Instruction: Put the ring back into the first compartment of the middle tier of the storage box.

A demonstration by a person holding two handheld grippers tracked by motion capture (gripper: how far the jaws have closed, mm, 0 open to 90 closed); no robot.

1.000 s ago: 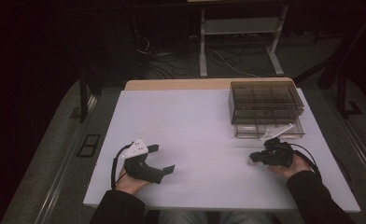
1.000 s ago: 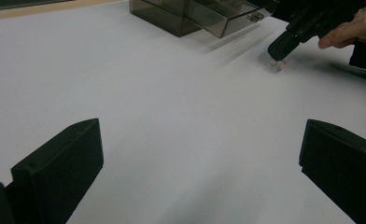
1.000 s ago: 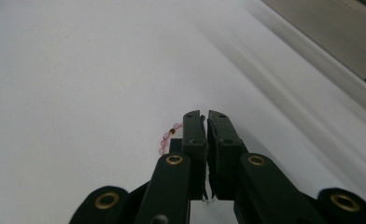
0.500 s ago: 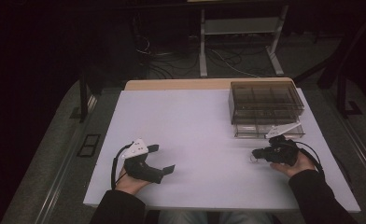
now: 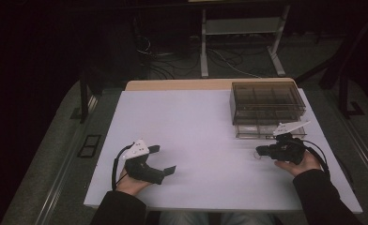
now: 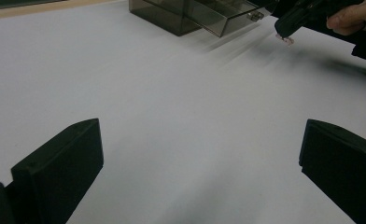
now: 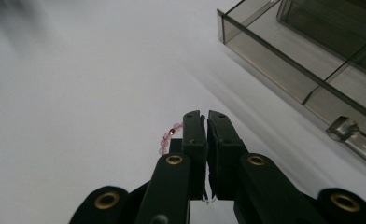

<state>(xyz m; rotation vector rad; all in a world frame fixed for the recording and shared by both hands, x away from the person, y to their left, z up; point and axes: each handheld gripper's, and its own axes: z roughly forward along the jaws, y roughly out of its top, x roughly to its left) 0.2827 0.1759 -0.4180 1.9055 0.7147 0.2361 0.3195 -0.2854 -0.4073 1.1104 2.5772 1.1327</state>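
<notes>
White surface (image 5: 205,131) under both my hands. Smoked clear drawer box (image 5: 266,101) just beyond my right gripper (image 7: 204,116), its bottom drawer (image 7: 293,74) pulled out toward it. My left gripper (image 5: 165,161) rests well apart from the box, jaws wide, nothing between them. Right gripper's jaws pinched together on a pink bead bracelet (image 7: 168,135), which loops out beside the tips, low over the surface.
</notes>
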